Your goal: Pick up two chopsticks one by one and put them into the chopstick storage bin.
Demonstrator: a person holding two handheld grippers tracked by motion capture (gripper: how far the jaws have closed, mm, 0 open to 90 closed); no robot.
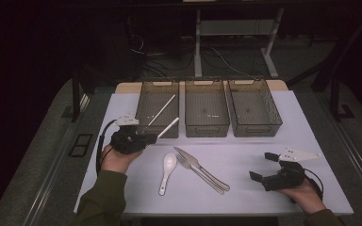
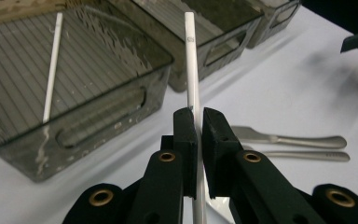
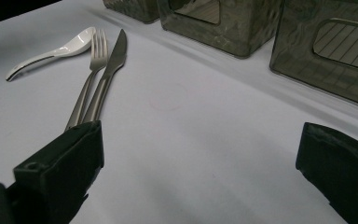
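Dim room, pale worktop (image 1: pixel 264 155) with three smoked plastic bins in a row at its far side. Left claw (image 2: pixel 196 122) pinches a white chopstick (image 2: pixel 190 60), held off the surface just near the left bin (image 1: pixel 143 101), tip over its near right corner. Right claw (image 3: pixel 200 154) gapes wide, holding nothing, parked near right.

Risk: thin stick gripped low could pivot or slip, strike the bin rim and drop outside.

Left bin already holds one chopstick (image 1: pixel 161 110), lying diagonally. Middle bin (image 1: pixel 206 109) and right bin (image 1: pixel 254 109) look bare. Spoon (image 1: pixel 168 170), fork (image 1: pixel 199 173), knife (image 1: pixel 202 167) lie loose, centre.
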